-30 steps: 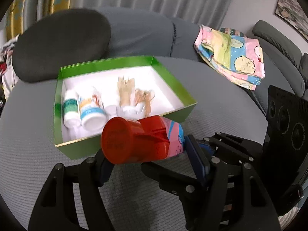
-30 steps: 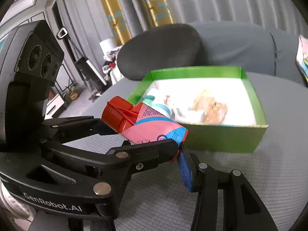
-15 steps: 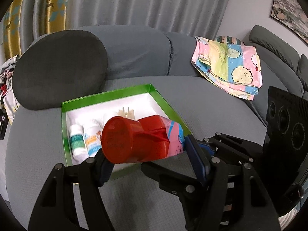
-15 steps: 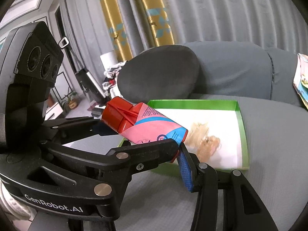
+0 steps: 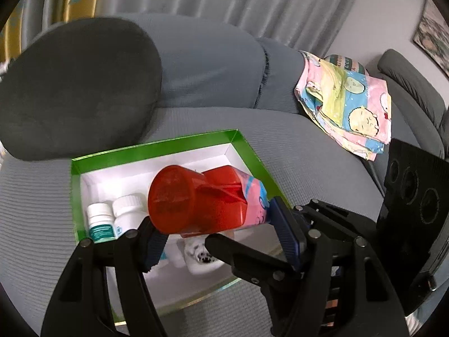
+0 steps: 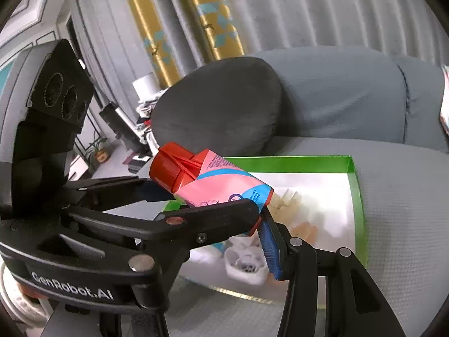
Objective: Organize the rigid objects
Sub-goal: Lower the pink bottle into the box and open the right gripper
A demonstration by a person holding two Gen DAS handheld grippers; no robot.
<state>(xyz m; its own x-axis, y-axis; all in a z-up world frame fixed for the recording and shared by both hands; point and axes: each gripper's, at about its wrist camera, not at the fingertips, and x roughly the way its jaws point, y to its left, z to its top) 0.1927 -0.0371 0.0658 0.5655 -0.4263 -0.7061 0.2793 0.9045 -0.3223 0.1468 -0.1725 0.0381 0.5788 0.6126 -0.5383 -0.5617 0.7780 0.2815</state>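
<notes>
Between the blue-padded fingers of both black hand-held grippers sits one red-capped pink and blue plastic bottle (image 5: pixel 213 199), lying on its side in the air. The left gripper (image 5: pixel 216 226) is clamped across it, one pad against the big red cap and the other against the pink body end; the right gripper (image 6: pixel 219 199) grips the same bottle too, its upper black finger lying along the pink label and its blue pad (image 6: pixel 269 250) pressed at the bottle's base. Directly beneath and just past the fingertips lies a shallow green cardboard box with a white floor (image 5: pixel 249 151), resting on a grey ribbed sofa seat (image 5: pixel 33 196). Inside the box, to the left of the left gripper, two small white pill bottles (image 5: pixel 112 213) stand side by side, one with a teal label; below the held bottle a small white round object (image 5: pixel 200 258) lies on the box floor, too blurred to identify. Seen from the right gripper, some pale tan pieces (image 6: pixel 289 199) lie further in. Beyond the box a dark grey round cushion (image 5: pixel 75 84) leans on the sofa back, and off to the right a folded pastel cartoon-print cloth (image 5: pixel 348 101) lies on the seat.
</notes>
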